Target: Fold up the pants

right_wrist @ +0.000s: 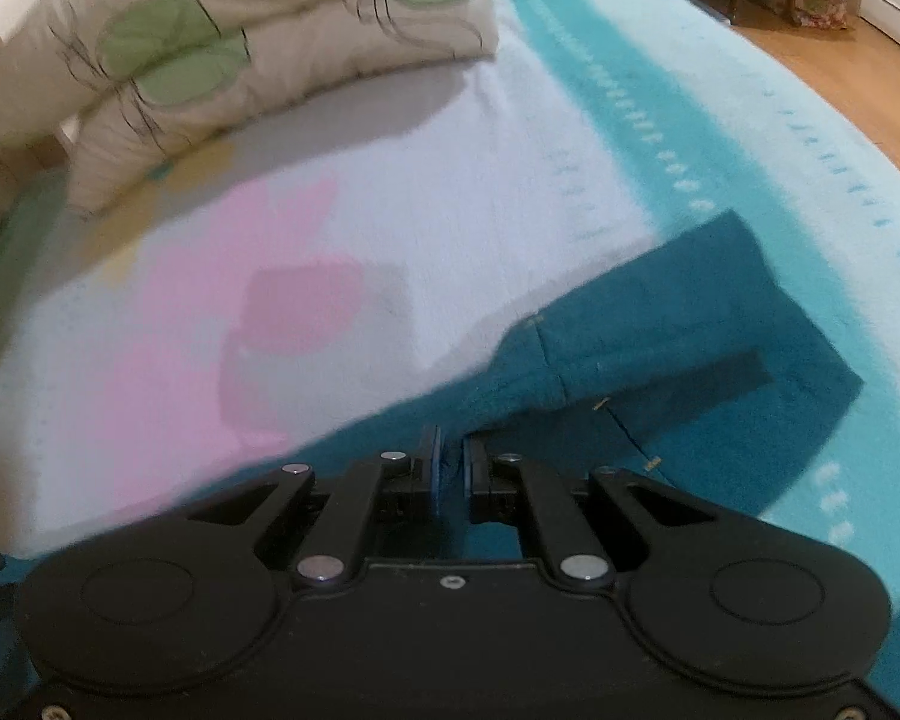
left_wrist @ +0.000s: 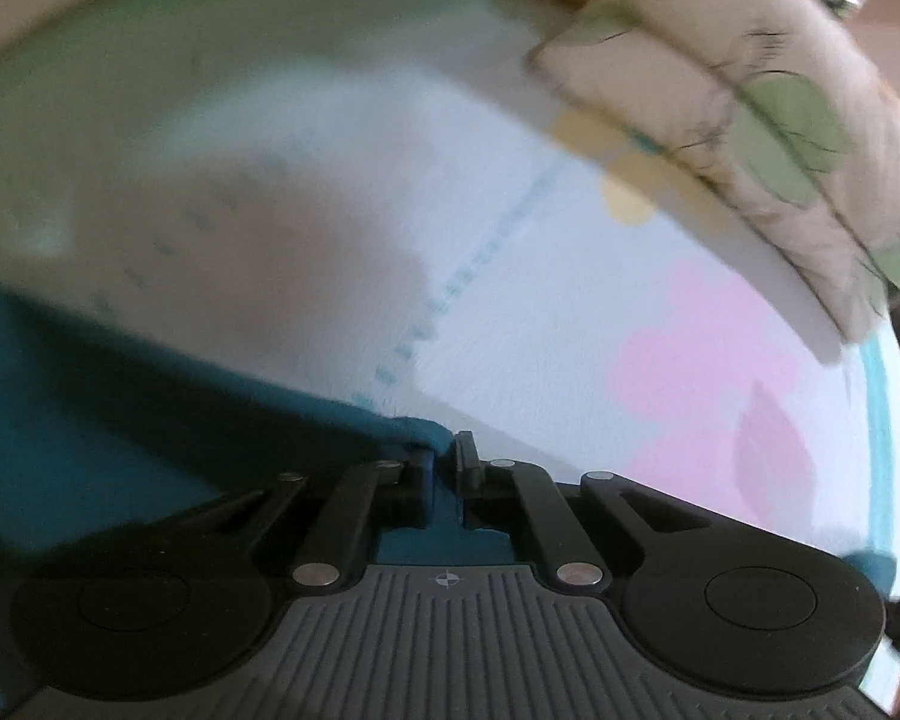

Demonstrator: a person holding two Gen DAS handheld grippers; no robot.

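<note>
Dark teal pants (right_wrist: 678, 336) lie on a bed covered by a pale blanket (right_wrist: 450, 180) with pink patches and turquoise stripes. In the right wrist view their waist end with a pocket seam spreads to the right. My right gripper (right_wrist: 450, 468) is shut on a fold of the teal cloth at its edge. In the left wrist view, which is blurred, the pants (left_wrist: 90, 396) fill the lower left. My left gripper (left_wrist: 444, 459) is shut on a bunched corner of the same cloth, which is lifted off the blanket (left_wrist: 540, 300).
A folded cream quilt with green leaf shapes (right_wrist: 240, 60) lies at the far end of the bed, and shows as the quilt (left_wrist: 750, 120) at upper right in the left wrist view. Beyond the bed's right edge is a wooden floor (right_wrist: 840, 78) with furniture legs.
</note>
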